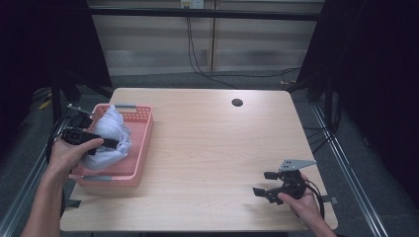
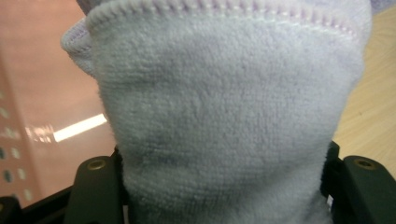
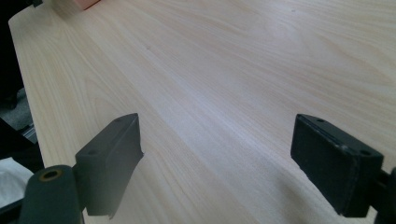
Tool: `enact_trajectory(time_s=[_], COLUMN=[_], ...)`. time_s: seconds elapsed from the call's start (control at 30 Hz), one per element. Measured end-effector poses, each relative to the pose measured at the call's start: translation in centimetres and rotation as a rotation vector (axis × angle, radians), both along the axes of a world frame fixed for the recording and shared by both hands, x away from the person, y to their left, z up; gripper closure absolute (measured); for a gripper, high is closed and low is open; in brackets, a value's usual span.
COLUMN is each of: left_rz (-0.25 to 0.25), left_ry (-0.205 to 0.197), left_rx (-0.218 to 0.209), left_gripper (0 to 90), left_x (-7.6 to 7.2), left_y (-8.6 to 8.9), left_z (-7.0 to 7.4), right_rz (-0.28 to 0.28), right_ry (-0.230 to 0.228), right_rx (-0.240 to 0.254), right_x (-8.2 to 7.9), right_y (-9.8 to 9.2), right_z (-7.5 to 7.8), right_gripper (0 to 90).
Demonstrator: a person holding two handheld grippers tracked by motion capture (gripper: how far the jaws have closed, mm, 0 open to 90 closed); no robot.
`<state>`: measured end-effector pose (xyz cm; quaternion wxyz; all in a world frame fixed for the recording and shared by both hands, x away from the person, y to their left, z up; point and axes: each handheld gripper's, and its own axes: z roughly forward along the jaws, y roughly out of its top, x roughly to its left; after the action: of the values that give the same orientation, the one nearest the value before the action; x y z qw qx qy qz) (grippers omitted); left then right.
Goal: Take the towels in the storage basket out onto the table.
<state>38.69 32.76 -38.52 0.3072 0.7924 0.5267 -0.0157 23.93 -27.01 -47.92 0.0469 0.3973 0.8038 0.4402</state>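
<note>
A pale lavender towel (image 1: 111,134) is bunched up over the pink plastic basket (image 1: 144,140) at the table's left side. My left gripper (image 1: 105,134) is shut on it, held in a hand just above the basket's left rim. In the left gripper view the towel (image 2: 224,112) packs the whole gap between the two black jaws of the left gripper (image 2: 224,186), with its stitched hem along the top. My right gripper (image 1: 263,183) rests low near the table's front right corner, open. Bare wood lies between the spread jaws of the right gripper (image 3: 219,154).
The light wooden table (image 1: 207,138) has a round cable hole (image 1: 237,102) near its far edge. A corner of the pink basket (image 3: 77,3) shows far off in the right gripper view. Metal rails run along both sides of the table, and cables lie on the floor behind it.
</note>
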Motion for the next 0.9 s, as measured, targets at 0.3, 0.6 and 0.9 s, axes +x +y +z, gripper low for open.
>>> enact_trajectory(time_s=[0.3,0.6,0.9], left_rz=[0.011,-0.018,-0.069], left_ry=[-0.054,-0.129,-0.177], left_rx=[-0.002,-0.026,-0.033], left_gripper=[35.2,35.0,34.2], left_x=[-0.7,-1.9,-2.7], left_y=[-0.5,-1.9,-4.8], left_z=[1.7,3.2,4.7], right_rz=[0.005,0.005,-0.002], right_ry=[0.009,0.005,-0.002], right_rx=[-0.002,0.002,0.007], right_x=[0.0,0.1,0.1], right_y=[0.0,-0.2,-0.4], right_z=[0.0,0.0,0.1], right_gripper=[15.9,18.2,18.5])
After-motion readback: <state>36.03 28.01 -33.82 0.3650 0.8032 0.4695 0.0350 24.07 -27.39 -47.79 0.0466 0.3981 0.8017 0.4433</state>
